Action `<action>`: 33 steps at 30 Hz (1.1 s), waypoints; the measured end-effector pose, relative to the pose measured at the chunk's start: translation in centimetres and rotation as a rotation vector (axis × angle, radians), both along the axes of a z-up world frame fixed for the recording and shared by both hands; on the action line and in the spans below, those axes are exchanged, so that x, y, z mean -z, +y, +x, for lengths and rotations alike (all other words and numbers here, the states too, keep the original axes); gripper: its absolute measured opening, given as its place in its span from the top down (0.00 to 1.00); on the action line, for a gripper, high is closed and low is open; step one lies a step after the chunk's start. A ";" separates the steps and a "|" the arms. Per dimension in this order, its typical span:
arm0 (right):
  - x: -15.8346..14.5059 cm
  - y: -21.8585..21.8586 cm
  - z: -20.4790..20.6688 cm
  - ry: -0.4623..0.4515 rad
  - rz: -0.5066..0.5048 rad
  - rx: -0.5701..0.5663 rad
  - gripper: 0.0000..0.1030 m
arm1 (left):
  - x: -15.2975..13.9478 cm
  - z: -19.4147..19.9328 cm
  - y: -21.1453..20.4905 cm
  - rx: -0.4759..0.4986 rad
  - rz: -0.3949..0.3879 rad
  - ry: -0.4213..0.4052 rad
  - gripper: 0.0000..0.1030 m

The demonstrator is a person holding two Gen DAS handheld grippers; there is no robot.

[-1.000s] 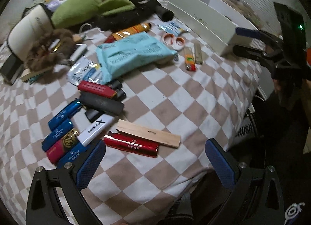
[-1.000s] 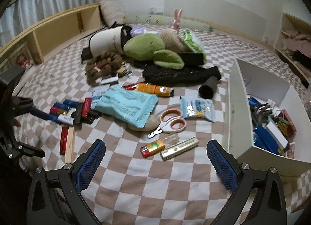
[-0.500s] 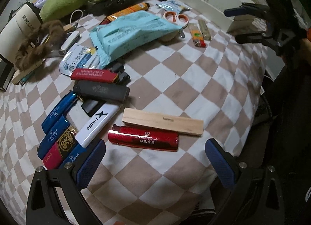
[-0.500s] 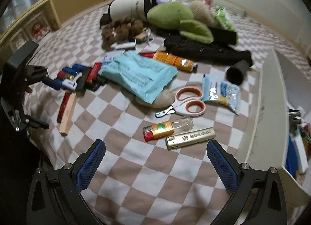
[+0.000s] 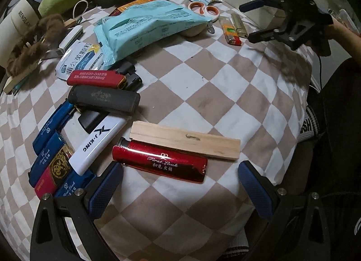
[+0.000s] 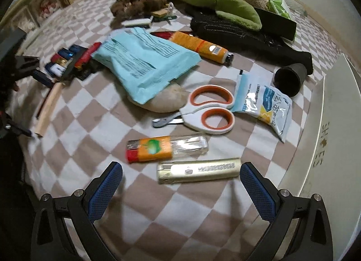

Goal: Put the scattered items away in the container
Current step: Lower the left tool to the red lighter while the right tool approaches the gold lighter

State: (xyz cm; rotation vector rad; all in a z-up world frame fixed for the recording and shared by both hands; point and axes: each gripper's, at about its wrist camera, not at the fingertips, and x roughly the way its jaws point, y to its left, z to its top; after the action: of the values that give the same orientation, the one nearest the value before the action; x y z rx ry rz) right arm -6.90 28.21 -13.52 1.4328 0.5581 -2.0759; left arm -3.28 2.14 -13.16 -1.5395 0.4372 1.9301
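Lighters: both grippers have dropped closer within the last second. Left gripper (image 5: 180,184) open over red lighter (image 5: 159,163); right gripper (image 6: 180,184) open, probably targeting gold lighter (image 6: 198,170). Both pickups look imminent.

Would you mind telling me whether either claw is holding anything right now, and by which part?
Nothing is held. The left claw hangs open over the red lighter, and the right claw hangs open over the gold lighter.
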 end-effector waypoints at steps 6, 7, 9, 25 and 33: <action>1.5 -0.2 -1.6 -0.050 0.082 -0.031 0.00 | 0.2 -0.2 0.2 0.011 -0.009 0.006 0.00; 1.6 -0.1 -1.9 -0.071 0.079 -0.034 0.00 | 0.2 -0.1 0.3 0.013 -0.010 0.008 0.00; 1.9 -0.1 -2.3 -0.107 0.072 -0.040 0.00 | 0.3 0.0 0.5 0.016 -0.016 0.014 0.00; 1.7 -0.6 -1.5 -0.141 0.044 -0.029 0.07 | 0.4 0.2 0.0 0.020 -0.035 0.058 0.00; 1.1 -1.9 -0.3 -0.132 0.043 -0.020 0.18 | 0.1 -0.1 -1.2 -0.010 -0.035 0.068 0.00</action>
State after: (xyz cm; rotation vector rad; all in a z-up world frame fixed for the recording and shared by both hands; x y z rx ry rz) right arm -7.20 26.35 -14.58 1.5684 0.5644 -1.9478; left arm -3.36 0.92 -13.25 -1.5038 0.4954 1.9969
